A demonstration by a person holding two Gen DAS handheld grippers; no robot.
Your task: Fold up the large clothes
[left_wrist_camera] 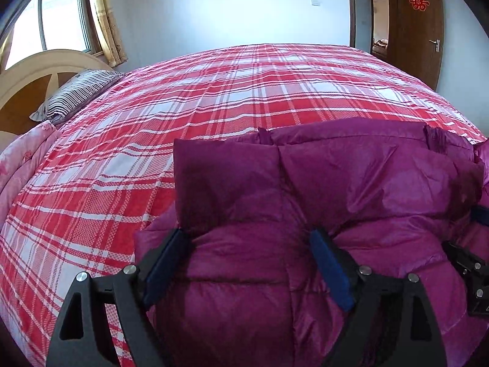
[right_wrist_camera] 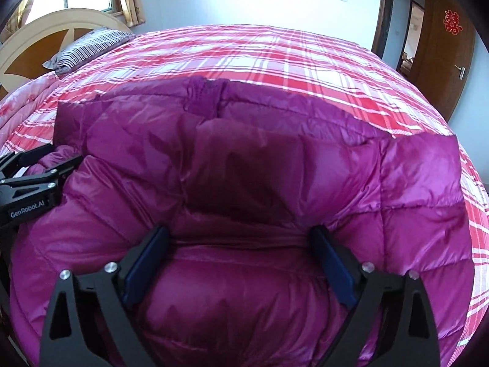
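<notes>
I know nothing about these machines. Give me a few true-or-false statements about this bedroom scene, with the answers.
1. The puffy jacket is purple. True.
2. It lies on a plain blue sheet. False: the bedspread is red-and-white plaid.
3. The left tongs and the right tongs are both open. True.
4. The striped pillow sits on top of the jacket. False: it lies far off by the headboard.
5. The wooden door bears a red decoration. True.

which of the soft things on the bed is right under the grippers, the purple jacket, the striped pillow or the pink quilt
The purple puffer jacket. Both open grippers, left and right, hang right over it; the striped pillow and pink quilt lie near the headboard.
</notes>
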